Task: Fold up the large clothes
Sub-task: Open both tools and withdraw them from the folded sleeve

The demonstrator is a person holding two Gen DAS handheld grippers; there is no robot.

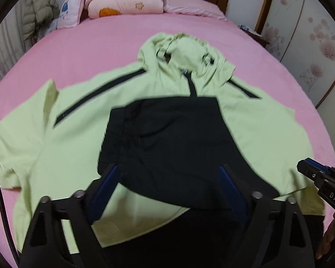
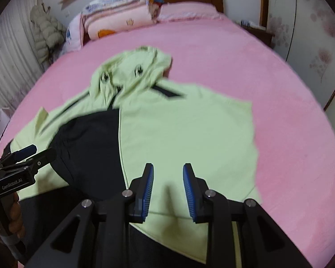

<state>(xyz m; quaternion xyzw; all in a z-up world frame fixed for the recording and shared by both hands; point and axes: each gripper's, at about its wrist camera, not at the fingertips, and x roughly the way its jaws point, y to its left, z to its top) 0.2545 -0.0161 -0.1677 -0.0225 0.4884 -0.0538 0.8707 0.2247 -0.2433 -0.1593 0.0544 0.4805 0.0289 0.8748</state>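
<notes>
A light green hooded jacket with black stripes and a black panel lies spread on the pink bed, hood toward the headboard. It also shows in the right wrist view, with the black panel at its left. My left gripper is open, its fingers wide apart over the black panel. My right gripper is open and empty above the green front. The right gripper shows at the edge of the left wrist view, and the left gripper at the edge of the right wrist view.
The pink bed sheet surrounds the jacket. Folded quilts and a pillow lie at the wooden headboard. A puffy coat hangs at the left wall. A nightstand stands at the right.
</notes>
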